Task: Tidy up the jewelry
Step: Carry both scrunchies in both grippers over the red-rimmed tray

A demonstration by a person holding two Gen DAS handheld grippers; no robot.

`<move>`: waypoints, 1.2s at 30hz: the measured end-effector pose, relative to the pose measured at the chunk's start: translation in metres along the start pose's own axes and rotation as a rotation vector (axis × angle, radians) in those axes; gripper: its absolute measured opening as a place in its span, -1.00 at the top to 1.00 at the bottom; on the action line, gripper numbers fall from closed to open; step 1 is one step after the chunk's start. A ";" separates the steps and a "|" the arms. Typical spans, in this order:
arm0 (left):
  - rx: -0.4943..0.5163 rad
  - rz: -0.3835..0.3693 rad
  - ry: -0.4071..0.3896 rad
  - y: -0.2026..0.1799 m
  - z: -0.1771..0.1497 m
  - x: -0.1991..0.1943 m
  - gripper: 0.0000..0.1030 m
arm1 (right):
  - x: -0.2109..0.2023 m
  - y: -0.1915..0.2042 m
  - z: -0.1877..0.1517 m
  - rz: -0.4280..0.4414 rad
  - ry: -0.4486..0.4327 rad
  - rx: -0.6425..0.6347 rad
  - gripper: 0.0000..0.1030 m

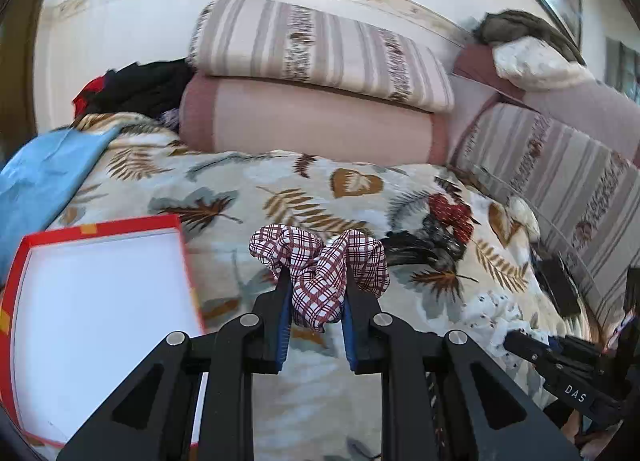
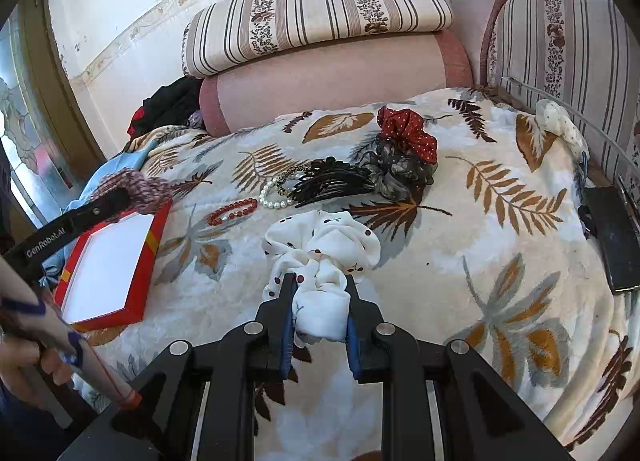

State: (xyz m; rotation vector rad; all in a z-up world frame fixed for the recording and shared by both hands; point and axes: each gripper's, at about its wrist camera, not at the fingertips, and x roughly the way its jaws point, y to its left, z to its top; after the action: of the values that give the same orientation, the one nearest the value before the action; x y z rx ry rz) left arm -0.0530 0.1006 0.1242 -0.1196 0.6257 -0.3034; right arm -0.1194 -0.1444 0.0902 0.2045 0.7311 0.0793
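Note:
My left gripper (image 1: pixel 315 279) is shut on a maroon-and-white plaid scrunchie (image 1: pixel 320 265), held above the leaf-print blanket just right of the red-rimmed white box (image 1: pixel 96 301). In the right wrist view the plaid scrunchie (image 2: pixel 138 187) hangs blurred over the red box (image 2: pixel 150 241)'s far corner. My right gripper (image 2: pixel 320 283) is shut on a white scrunchie with dark dots (image 2: pixel 324 253). Beyond it lie a red bead bracelet (image 2: pixel 233 211), a pearl bracelet (image 2: pixel 276 193), a black hair comb (image 2: pixel 328 181), a grey scrunchie (image 2: pixel 396 171) and a red dotted scrunchie (image 2: pixel 404 133).
Striped cushions (image 2: pixel 316 13) and a pink bolster (image 2: pixel 332 77) back the bed. A cream scrunchie (image 2: pixel 560 125) and a dark phone (image 2: pixel 616 237) lie at the right edge. Blue cloth (image 1: pixel 40 177) and dark clothes (image 1: pixel 136 89) sit at the left. A hand (image 2: pixel 24 357) holds the left tool.

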 end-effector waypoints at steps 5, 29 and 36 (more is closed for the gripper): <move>-0.042 0.004 -0.002 0.023 0.002 -0.004 0.63 | 0.003 0.005 -0.005 -0.014 0.019 -0.007 0.56; -0.287 0.348 -0.004 0.225 0.020 -0.049 0.62 | 0.060 0.191 0.039 0.242 0.133 -0.200 0.56; -0.398 0.361 0.039 0.275 0.024 -0.031 0.62 | 0.085 0.247 0.059 0.283 0.147 -0.252 0.56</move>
State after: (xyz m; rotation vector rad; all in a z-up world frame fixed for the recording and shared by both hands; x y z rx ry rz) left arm 0.0041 0.3716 0.1054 -0.3775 0.7272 0.1715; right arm -0.0172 0.0995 0.1301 0.0599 0.8271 0.4574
